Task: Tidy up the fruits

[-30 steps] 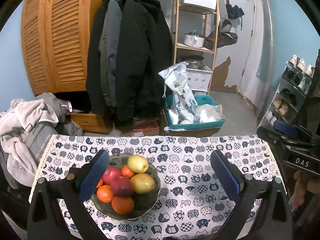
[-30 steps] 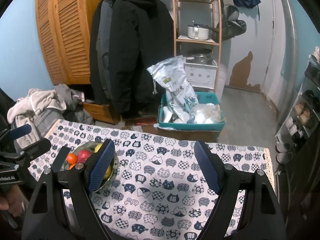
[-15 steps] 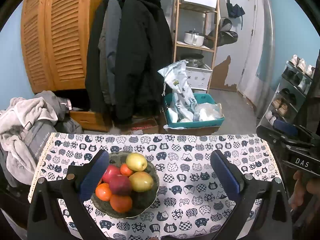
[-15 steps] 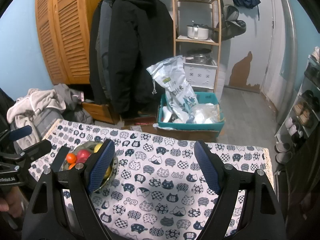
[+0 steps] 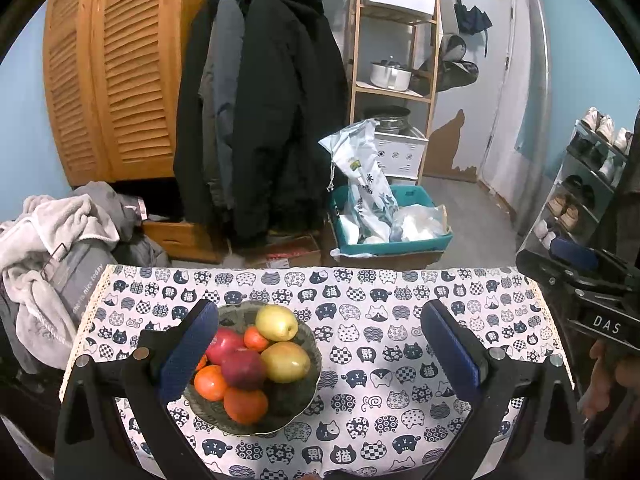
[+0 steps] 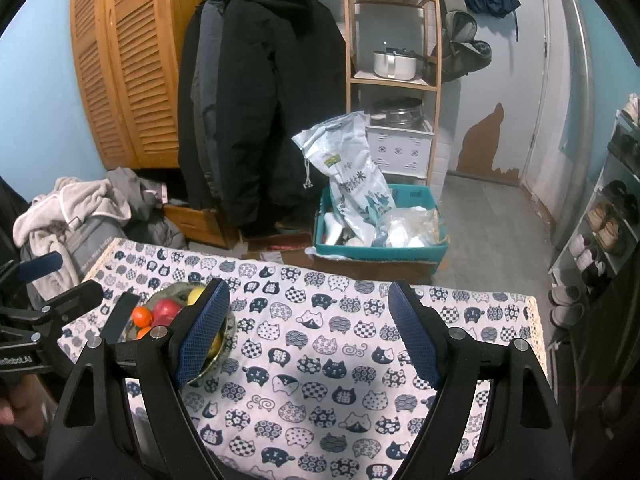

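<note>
A dark bowl sits on the left part of a table with a cat-print cloth. It holds yellow pears, red apples and oranges. My left gripper is open and empty, raised near the table's front with the bowl just inside its left finger. My right gripper is open and empty over the table's middle; the bowl lies behind its left finger. Each gripper shows at the edge of the other's view.
Beyond the table are a teal box with a rice bag, hanging dark coats, a wooden shelf with pots, and a pile of clothes at the left. A shoe rack stands at the right.
Both views have shifted slightly, with the table and bowl sitting a little higher in frame. Both grippers stay open and the fruit has not moved.
</note>
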### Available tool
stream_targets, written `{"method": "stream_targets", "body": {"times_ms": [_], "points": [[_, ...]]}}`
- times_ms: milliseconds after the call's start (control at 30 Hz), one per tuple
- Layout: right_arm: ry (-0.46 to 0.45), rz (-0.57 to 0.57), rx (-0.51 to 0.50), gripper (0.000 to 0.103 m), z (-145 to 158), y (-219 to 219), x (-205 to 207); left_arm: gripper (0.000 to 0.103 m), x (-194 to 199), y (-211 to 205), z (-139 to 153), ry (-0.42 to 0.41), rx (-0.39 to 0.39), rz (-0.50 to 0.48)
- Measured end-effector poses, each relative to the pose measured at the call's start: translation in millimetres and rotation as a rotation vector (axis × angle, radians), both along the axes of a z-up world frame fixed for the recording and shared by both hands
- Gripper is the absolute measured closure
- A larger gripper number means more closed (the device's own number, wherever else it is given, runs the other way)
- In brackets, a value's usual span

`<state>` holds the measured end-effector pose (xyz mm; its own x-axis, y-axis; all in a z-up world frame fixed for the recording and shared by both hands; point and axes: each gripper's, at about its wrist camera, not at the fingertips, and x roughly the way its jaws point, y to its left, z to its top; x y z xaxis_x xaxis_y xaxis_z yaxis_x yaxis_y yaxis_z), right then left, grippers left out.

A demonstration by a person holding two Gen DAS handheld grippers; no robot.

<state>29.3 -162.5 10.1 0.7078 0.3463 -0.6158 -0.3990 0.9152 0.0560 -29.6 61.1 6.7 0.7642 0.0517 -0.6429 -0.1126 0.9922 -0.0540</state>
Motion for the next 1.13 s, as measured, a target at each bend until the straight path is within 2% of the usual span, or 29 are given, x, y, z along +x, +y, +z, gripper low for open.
{"method": "stream_targets", "body": {"times_ms": [833, 1133], "points": [[0.002, -0.001, 0.000, 0.023, -0.3, -1.0, 0.6, 0.001, 0.0, -2.2, -1.0, 0.006, -0.009, 0.000], [0.001, 0.000, 0.000, 0.023, 0.0, -1.2, 1.0, 0.001, -0.9, -4.5, 0.0, -0.005, 0.013, 0.008]]}}
